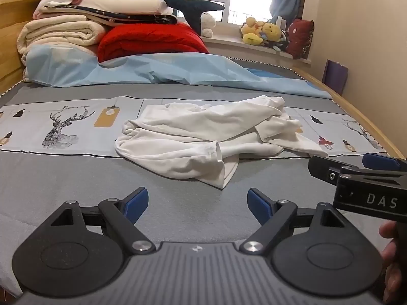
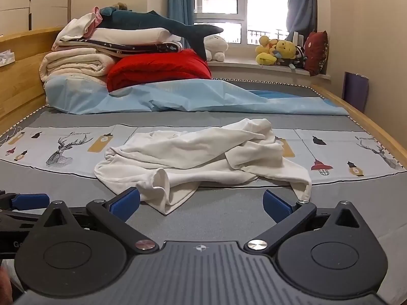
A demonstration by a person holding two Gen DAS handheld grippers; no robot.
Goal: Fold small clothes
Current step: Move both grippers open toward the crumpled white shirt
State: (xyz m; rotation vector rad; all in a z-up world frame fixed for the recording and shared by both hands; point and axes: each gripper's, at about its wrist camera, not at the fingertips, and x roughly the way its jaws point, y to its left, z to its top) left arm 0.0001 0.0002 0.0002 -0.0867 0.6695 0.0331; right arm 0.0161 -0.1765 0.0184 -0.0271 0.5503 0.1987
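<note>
We see a crumpled white garment (image 1: 203,137) lying in a heap on the bed (image 1: 76,178), across its printed band with the deer drawing (image 1: 63,129). Our left gripper (image 1: 198,204) hovers just short of the garment's near edge, its jaws spread apart and holding nothing. Our right gripper (image 2: 201,204) sits beside it, jaws likewise released, the garment's near corner (image 2: 168,203) reaching between its blue pads (image 2: 126,203).

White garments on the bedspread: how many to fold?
1. A single crumpled white garment lies mid-bed on the bedspread, ahead of both open grippers: left gripper, right gripper. Its folds could hide a smaller piece.
</note>
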